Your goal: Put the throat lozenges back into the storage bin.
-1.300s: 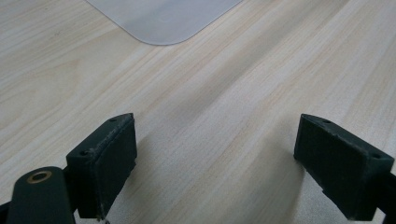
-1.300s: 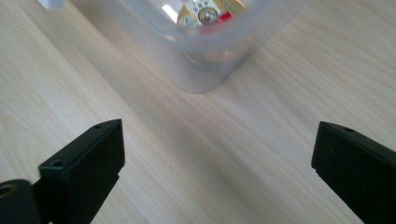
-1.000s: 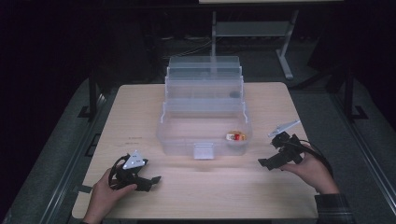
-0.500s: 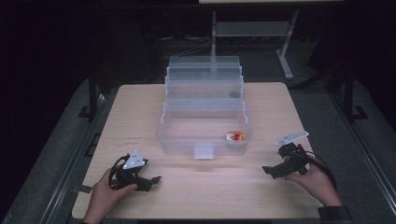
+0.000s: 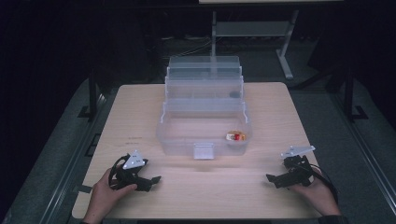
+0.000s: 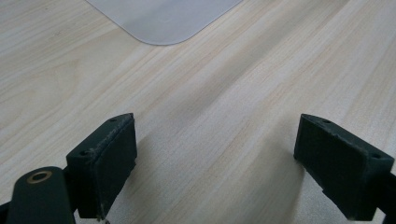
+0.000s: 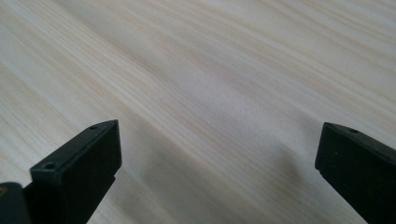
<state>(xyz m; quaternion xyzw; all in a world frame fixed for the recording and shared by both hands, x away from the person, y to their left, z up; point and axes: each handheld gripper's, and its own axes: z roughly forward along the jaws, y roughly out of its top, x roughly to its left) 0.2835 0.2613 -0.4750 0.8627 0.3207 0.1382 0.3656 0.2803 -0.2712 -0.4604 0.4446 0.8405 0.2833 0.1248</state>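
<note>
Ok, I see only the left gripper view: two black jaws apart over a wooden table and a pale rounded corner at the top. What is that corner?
Observer: In the high view it is part of a clear plastic tiered box, opened out in steps at the middle of the table.
Operator: Is there something inside the box?
Observer: Yes, a small red and white object lies in the front compartment, toward its right end. It is too small to identify.
Operator: And where is the other gripper?
Observer: The right gripper rests low near the table's front right, apart from the box. The right gripper view shows its jaws wide apart over bare wood, holding nothing.
</note>
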